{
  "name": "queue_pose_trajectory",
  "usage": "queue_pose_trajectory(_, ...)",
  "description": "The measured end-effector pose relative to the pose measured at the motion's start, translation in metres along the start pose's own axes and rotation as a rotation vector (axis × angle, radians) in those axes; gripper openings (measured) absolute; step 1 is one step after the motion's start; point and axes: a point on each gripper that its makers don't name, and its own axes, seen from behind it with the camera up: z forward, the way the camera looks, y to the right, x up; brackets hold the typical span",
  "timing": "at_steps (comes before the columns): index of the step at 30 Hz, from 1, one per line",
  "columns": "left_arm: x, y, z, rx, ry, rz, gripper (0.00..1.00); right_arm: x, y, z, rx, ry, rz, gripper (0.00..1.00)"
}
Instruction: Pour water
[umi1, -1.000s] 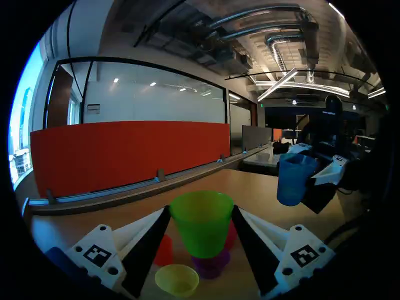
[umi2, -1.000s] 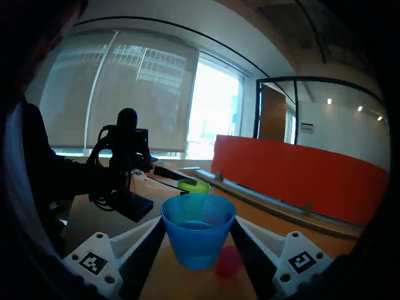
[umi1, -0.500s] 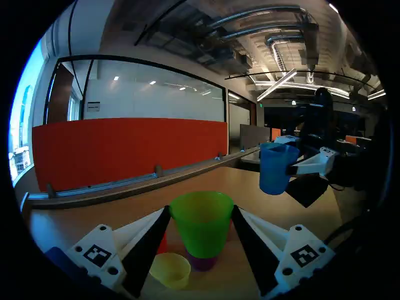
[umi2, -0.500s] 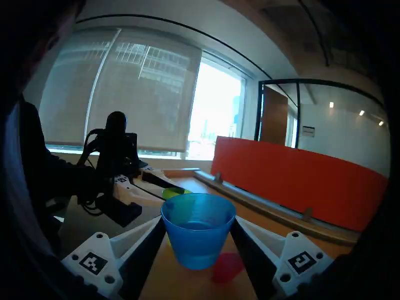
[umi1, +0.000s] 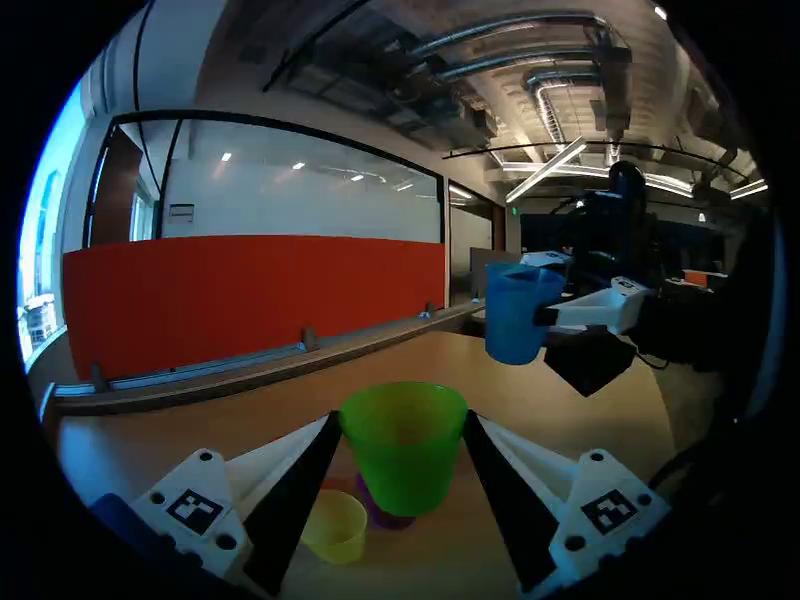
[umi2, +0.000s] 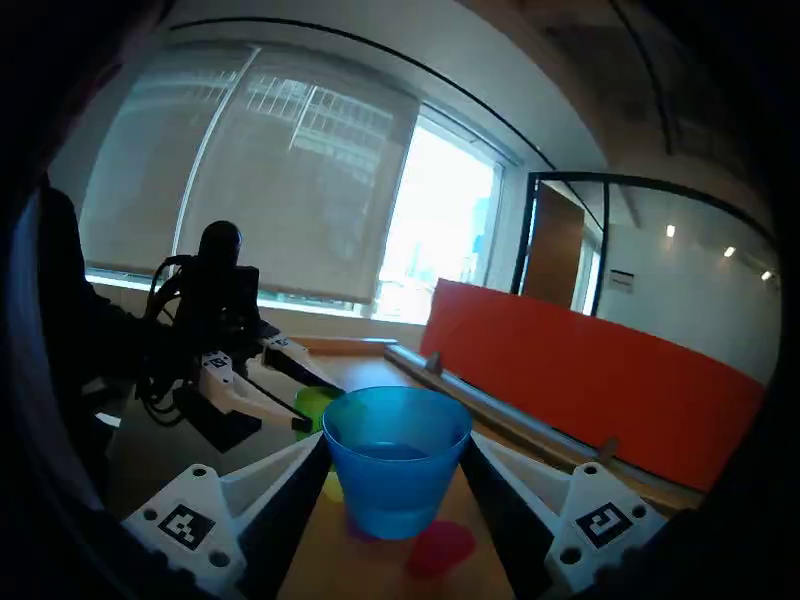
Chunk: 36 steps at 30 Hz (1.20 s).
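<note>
In the left gripper view, my left gripper (umi1: 402, 440) is shut on an upright green cup (umi1: 403, 445), held above the wooden table (umi1: 560, 410). Farther off at the upper right hangs the blue cup (umi1: 513, 312), held by the right gripper (umi1: 590, 315). In the right gripper view, my right gripper (umi2: 397, 470) is shut on the blue cup (umi2: 396, 475), upright, with water low inside. The left gripper (umi2: 245, 395) and its green cup (umi2: 314, 404) sit just left and beyond it, held by a person's hand.
Below the green cup on the table stand a yellow cup (umi1: 335, 524) and a purple cup (umi1: 380, 508). A red cup (umi2: 440, 547) lies under the blue one. An orange partition (umi1: 250, 295) and a rail (umi1: 260, 365) run along the table's far edge.
The right gripper has carried the blue cup higher and closer to the green cup. The left gripper has risen a little, so the table cups appear lower and shifted.
</note>
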Motion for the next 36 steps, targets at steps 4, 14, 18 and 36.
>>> queue_pose_trajectory(4, -0.001, 0.008, -0.003, -0.016, 0.000, 0.010, 0.89, 0.004, 0.002, 0.003, 0.002, 0.001, -0.022, 0.89)
queue_pose_trajectory(14, -0.004, 0.020, -0.007, -0.046, 0.004, 0.009, 0.89, 0.014, 0.009, 0.013, 0.007, 0.008, -0.077, 0.89)
queue_pose_trajectory(18, -0.006, 0.021, -0.009, -0.053, 0.006, 0.003, 0.89, 0.018, 0.010, 0.017, 0.009, 0.013, -0.096, 0.89)
queue_pose_trajectory(36, -0.003, 0.026, -0.014, -0.062, 0.017, 0.006, 0.89, 0.034, 0.013, 0.039, 0.016, 0.025, -0.251, 0.89)
